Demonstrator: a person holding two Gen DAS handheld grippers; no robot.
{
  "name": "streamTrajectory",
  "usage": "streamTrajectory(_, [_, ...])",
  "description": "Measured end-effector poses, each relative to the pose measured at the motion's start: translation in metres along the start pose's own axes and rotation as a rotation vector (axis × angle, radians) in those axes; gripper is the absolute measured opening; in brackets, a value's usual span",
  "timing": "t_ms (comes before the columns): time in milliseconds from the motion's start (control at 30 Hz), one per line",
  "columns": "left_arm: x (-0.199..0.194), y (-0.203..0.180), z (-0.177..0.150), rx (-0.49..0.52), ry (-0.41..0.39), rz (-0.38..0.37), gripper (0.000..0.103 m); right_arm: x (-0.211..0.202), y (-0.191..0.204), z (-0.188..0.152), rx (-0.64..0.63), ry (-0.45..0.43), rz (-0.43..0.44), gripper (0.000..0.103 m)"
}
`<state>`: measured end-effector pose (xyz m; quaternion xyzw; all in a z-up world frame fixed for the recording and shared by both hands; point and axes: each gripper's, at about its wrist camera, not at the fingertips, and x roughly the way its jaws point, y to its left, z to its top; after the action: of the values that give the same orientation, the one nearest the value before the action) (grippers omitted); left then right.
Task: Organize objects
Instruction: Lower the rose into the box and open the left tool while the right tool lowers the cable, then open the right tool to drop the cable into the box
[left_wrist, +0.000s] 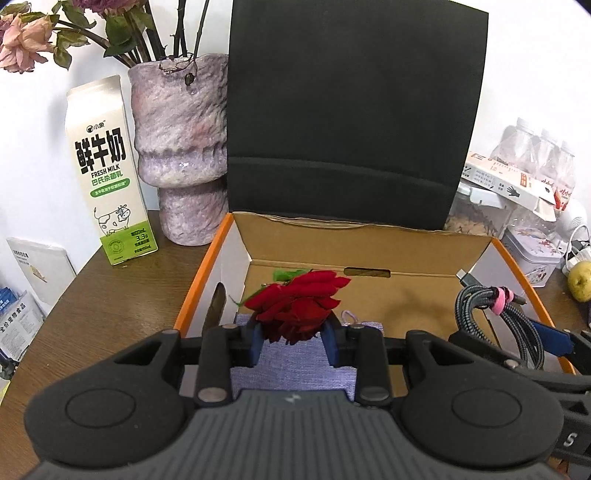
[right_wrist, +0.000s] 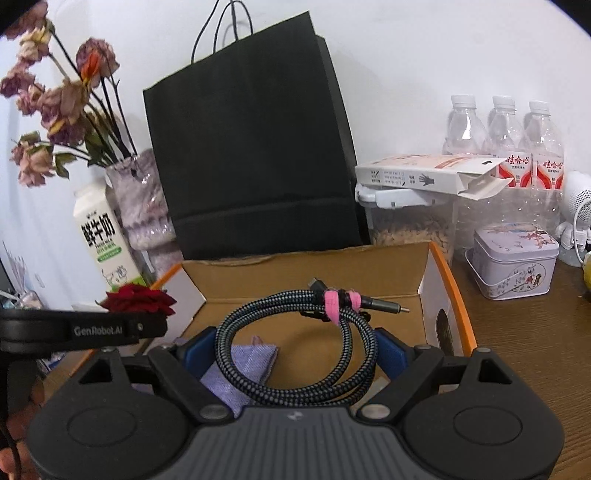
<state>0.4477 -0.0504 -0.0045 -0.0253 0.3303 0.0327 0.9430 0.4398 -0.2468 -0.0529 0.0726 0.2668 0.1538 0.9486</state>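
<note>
Blue-padded fingers of the left gripper stand partly apart and are clamped on a red artificial rose, which fills the gap between them and is held above the open orange-edged cardboard box. Under the rose, on the box floor, lies a folded lilac woven cloth. At the right edge of this left wrist view the right gripper carries a coiled grey braided cable with pink ties over the box's right side. Behind the box stand a black paper bag, a mottled purple ceramic vase with dried roses, and a white-and-green milk carton, all on the brown wooden table.

From the right wrist view, the right gripper has its blue fingers set wide, pressing on either side of the cable coil, which hangs above the box interior. The lilac cloth shows beneath the coil. To the left, the left gripper holds the rose near the box's left wall. Clear plastic bottles and a pale lilac tin stand right of the box.
</note>
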Motion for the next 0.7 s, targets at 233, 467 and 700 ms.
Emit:
streamTrajectory(233, [-0.002,0.004,0.001,0.001,-0.008,0.010,0.057,0.003,0.003,-0.001,-0.016,0.020,-0.009,0.089])
streamTrajectory(467, [-0.010,0.007,0.002,0.000,-0.041,0.010,0.090,0.003,0.006,-0.001,-0.031,0.026,-0.001,0.103])
streamTrajectory(700, [-0.016,0.012,0.001,-0.014,-0.059,0.017,0.103,0.002,0.007,-0.001,-0.035,0.036,0.001,0.103])
